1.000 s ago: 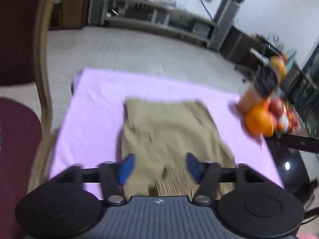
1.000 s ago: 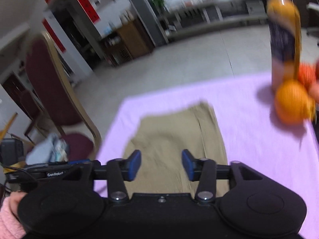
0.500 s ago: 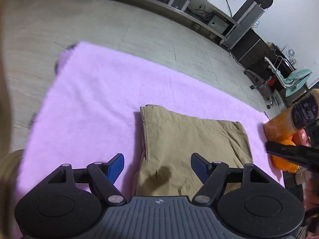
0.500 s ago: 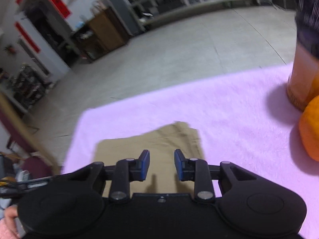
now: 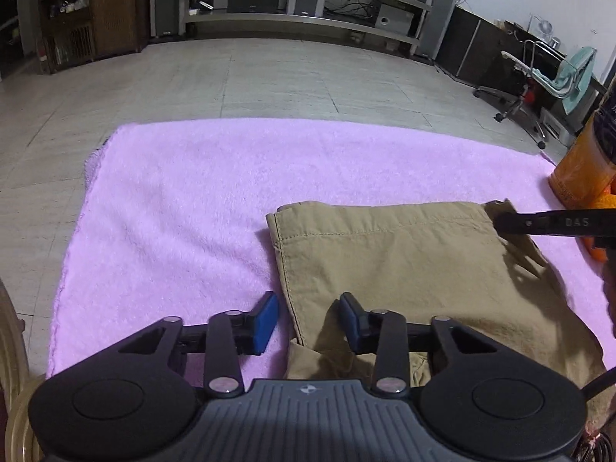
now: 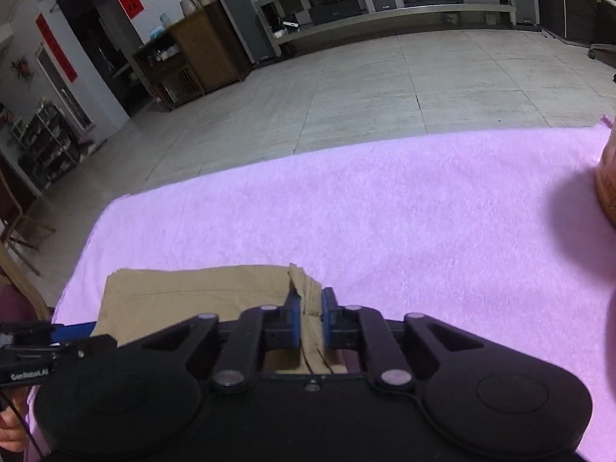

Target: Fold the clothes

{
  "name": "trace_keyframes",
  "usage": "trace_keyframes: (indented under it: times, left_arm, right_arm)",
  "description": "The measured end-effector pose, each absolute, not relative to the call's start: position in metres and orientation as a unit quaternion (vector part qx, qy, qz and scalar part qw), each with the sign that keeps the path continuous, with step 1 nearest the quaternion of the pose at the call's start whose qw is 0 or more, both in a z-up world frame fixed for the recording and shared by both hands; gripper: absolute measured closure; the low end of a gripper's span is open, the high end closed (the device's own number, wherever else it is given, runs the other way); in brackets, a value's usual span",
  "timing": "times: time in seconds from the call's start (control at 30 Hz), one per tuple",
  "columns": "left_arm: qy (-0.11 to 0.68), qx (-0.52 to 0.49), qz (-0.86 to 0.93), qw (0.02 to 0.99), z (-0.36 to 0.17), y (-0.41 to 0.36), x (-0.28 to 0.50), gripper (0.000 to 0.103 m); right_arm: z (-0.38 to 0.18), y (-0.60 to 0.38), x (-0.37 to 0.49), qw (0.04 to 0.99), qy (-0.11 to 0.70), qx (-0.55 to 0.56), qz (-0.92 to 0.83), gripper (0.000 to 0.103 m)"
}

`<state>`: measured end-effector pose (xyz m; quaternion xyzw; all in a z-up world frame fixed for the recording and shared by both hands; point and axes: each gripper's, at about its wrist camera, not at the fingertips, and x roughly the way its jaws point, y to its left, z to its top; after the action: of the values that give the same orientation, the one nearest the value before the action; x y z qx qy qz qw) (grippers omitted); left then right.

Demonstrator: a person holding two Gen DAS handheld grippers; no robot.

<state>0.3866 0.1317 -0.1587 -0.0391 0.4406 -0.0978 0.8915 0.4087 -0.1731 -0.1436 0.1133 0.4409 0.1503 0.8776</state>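
"GenRobot.AI" printed on left gripper [image 5: 308, 321]; jaws closing astride folded khaki cotton shorts [image 5: 415, 265] edge, not yet pinching. Right gripper [image 6: 308, 317] clamped on shorts' corner.

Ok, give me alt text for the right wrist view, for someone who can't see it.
The right gripper is shut on the right edge of khaki folded trousers lying on a pink towel. Tiled floor and shelving lie beyond.
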Motion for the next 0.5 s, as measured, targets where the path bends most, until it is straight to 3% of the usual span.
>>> trace_keyframes:
  times: [0.2,0.5]
  left_arm:
    - [0.397,-0.072,-0.071,0.912,-0.11,0.143,0.335,0.078]
    - [0.324,-0.063,-0.134,0.934,-0.033,0.16,0.159,0.067]
  right_arm:
    - [-0.058,-0.141,0.351,0.907,0.377,0.02,0.187,0.097]
    - [0.03,-0.107,0.196,0.926,0.275,-0.11,0.232,0.097]
